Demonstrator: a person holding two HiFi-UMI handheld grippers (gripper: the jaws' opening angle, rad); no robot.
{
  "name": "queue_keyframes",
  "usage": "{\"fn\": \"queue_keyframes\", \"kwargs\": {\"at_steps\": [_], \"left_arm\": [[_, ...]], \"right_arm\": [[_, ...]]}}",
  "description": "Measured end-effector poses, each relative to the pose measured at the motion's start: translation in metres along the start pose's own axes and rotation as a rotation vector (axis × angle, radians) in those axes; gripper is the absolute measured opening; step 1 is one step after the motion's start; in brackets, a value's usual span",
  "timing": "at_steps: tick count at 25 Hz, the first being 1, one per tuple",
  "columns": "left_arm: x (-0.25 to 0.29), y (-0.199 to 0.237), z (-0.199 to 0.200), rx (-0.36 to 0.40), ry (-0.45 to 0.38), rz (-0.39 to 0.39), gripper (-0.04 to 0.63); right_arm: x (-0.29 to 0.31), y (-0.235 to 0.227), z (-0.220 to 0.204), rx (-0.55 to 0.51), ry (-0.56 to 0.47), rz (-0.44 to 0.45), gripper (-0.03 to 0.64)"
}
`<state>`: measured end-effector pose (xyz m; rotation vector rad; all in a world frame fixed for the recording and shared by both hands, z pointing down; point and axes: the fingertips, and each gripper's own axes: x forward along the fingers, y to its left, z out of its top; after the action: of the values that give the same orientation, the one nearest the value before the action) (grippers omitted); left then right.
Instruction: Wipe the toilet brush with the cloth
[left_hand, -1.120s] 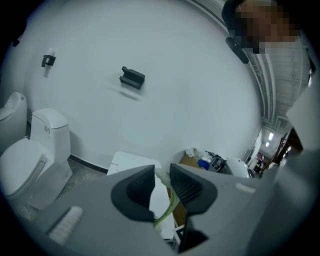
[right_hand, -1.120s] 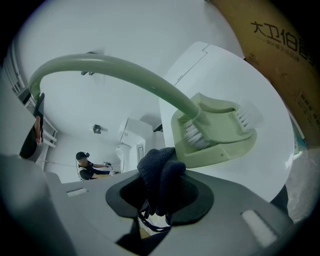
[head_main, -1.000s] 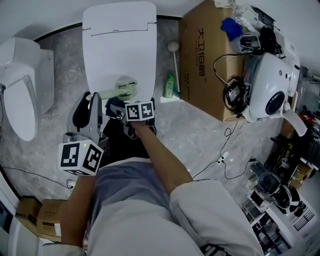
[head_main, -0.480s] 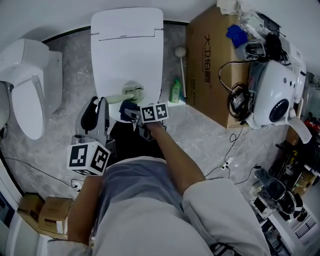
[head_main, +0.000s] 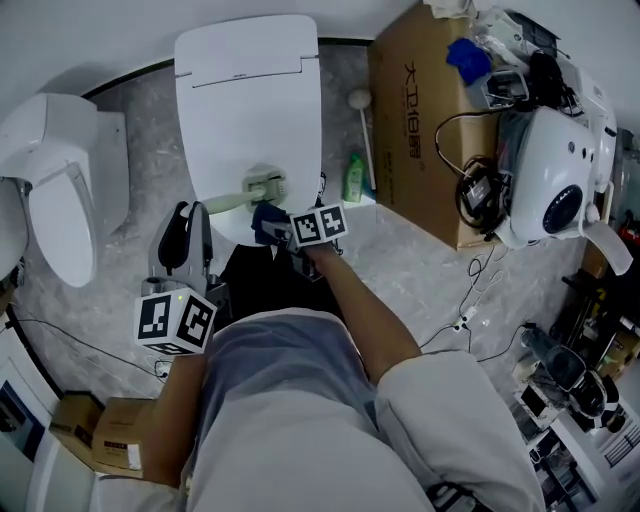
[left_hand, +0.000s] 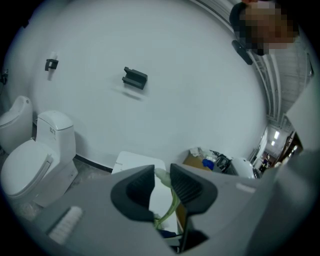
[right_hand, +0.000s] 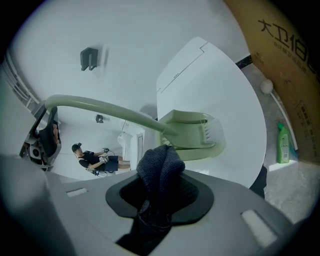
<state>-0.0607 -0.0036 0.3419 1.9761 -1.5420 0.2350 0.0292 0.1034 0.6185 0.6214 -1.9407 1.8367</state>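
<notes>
1. My right gripper (right_hand: 160, 195) pinches the dark blue cloth (right_hand: 159, 172). The cloth's lower folds sink between the jaws, out of sight. In the head view the gripper's own body covers these jaws.
2. My left gripper (left_hand: 161, 186) is clamped on the pale green handle of the toilet brush (right_hand: 192, 132). The handle's end is hidden behind the pads.
3. The cloth's tip sits just under the brush where handle joins head. I cannot tell whether they touch.
4. The brush head hangs over the closed white toilet lid (head_main: 250, 100). Its bristles are hard to make out.
5. Farther right are a green bottle (head_main: 354, 180) and a cardboard box (head_main: 420, 130). A second toilet (head_main: 55, 200) sits at the left, partly cut off.
</notes>
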Motion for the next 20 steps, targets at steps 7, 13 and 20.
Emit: {"fn": "queue_keyframes", "kwargs": {"at_steps": [7,13,20], "left_arm": [[-0.001,-0.003,0.001,0.007,-0.002,0.012,0.000],[-0.002,-0.004,-0.001,0.013,-0.007,0.028,0.000],[-0.003,-0.005,-0.001,0.017,-0.006,0.044,0.000]], "right_arm": [[-0.014,-0.012,0.000,-0.083,0.029,-0.048,0.109],[-0.018,-0.020,0.001,-0.136,0.046,-0.085,0.109],[-0.019,-0.027,0.000,-0.206,0.081,-0.156,0.109]]}}
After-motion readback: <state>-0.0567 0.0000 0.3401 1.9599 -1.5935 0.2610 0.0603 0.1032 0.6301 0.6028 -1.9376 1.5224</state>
